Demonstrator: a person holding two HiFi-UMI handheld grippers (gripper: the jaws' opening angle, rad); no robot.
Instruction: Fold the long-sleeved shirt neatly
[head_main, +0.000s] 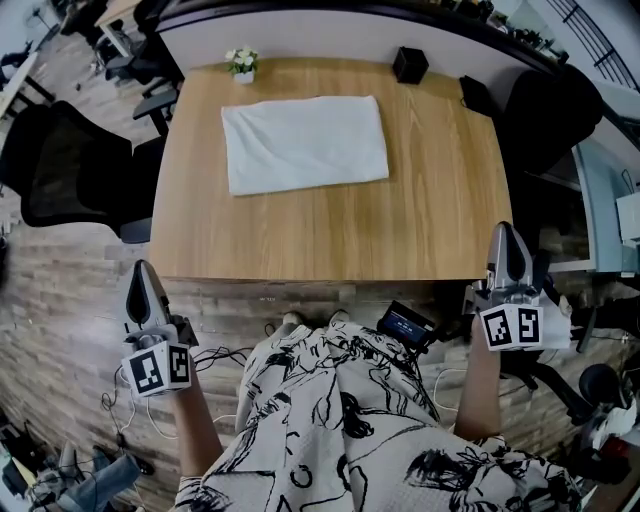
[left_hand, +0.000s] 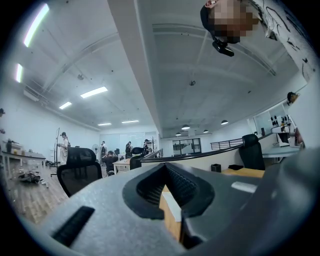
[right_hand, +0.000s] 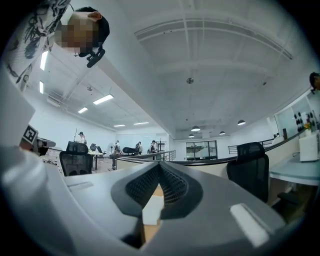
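Folded white shirt (head_main: 305, 143) lies far-centre on wooden tabletop (head_main: 400, 230), clear of all edges, with wide bare strip nearside. Left claw (head_main: 143, 272) and right claw (head_main: 507, 240) have jaws pressed together, holding nothing, by near corners.

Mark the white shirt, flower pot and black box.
white shirt (head_main: 305, 143): head view, middle of the cloth.
flower pot (head_main: 243, 66): head view, base of the blooms.
black box (head_main: 410, 65): head view, its top face.
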